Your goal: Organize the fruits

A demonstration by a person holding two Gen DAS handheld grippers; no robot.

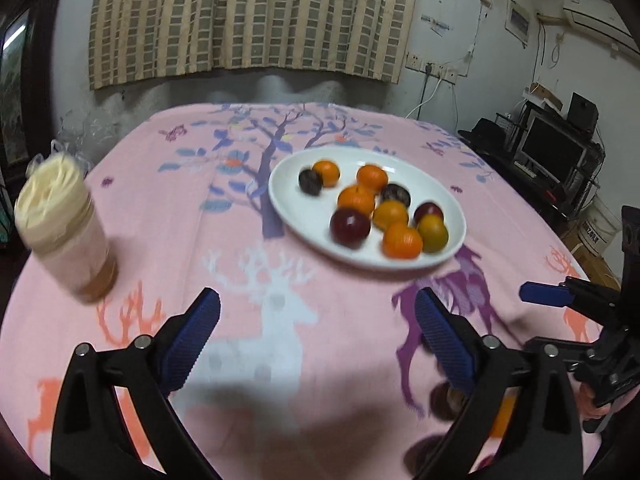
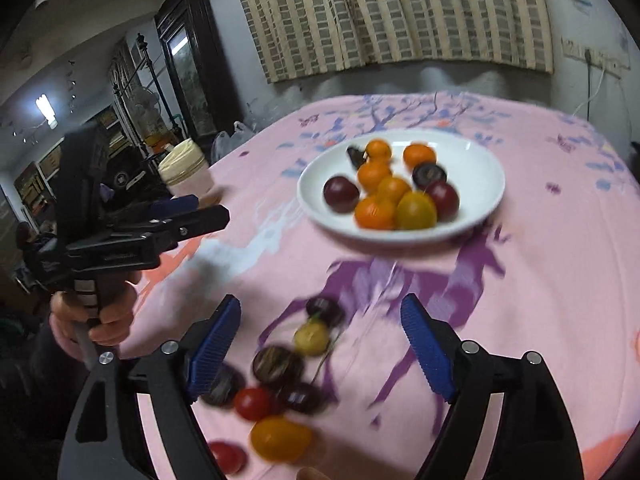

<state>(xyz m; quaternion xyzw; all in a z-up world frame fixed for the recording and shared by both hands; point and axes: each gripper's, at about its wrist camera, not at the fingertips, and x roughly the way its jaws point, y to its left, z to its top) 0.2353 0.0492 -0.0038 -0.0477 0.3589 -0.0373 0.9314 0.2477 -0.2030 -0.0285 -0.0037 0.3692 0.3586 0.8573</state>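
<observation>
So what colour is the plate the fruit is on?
Plain white; the plate shows best in the left wrist view.

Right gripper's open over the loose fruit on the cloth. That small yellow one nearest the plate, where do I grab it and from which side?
Grip the yellow fruit across its round middle, coming down from above and the near side with the right gripper. A dark fruit touches its far side and another sits close at its near left, so the pads probably fit best on its left and right flanks.
</observation>
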